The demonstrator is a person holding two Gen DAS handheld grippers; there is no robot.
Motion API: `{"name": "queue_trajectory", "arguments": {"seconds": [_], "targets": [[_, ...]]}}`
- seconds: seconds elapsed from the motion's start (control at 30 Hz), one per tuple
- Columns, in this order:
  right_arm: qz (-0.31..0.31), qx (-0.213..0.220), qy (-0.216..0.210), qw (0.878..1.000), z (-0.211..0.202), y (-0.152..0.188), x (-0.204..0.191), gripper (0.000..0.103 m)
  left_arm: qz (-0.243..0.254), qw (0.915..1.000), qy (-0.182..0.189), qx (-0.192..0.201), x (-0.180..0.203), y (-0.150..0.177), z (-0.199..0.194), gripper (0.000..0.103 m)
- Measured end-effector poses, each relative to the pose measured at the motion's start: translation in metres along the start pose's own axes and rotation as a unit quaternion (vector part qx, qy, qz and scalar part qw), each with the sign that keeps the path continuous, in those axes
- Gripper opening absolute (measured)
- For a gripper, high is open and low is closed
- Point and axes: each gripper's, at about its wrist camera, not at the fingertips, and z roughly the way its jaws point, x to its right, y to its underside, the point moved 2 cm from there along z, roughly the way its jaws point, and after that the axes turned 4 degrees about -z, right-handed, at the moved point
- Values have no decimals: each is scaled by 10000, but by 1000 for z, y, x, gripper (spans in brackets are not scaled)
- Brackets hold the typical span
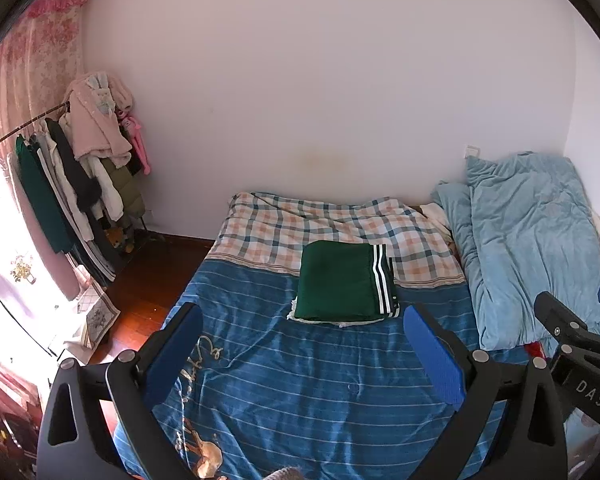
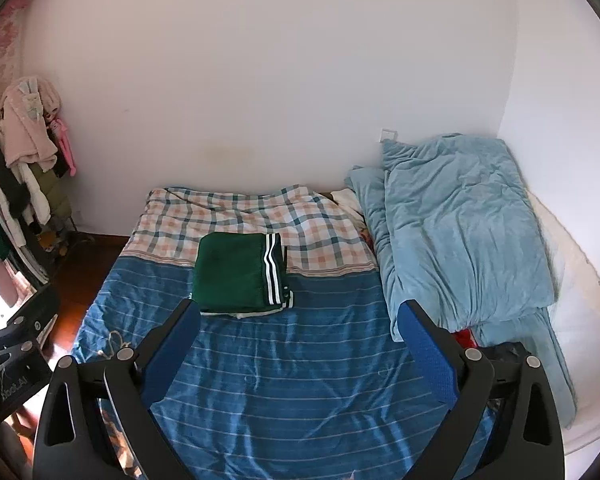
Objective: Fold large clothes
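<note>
Left wrist: my left gripper point(image 1: 302, 334) hangs above the bed point(image 1: 284, 392) with its fingers point(image 1: 434, 354) spread wide and nothing between them. The green garment point(image 1: 338, 280) lies as a neat rectangle mid-bed, striped edge to the right, a white layer peeking from beneath. I judge the folding done, or nearly. The right gripper point(image 1: 572, 300) shows at the right edge, also apart and empty.

Right wrist: same story; the fingers point(image 2: 428, 354) stand open over bare blue sheet, well short of the garment. The quilt point(image 2: 460, 232) crowds the right, the clothes rack point(image 2: 24, 168) the far left; near room is plentiful.
</note>
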Motion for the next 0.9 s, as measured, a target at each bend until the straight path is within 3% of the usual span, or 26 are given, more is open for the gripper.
{"name": "queue_trajectory", "arguments": {"seconds": [0.9], "targets": [[-132, 2, -263, 9996, 16, -14, -12, 101, 40, 9999, -68, 107, 5, -11, -2, 102]]}}
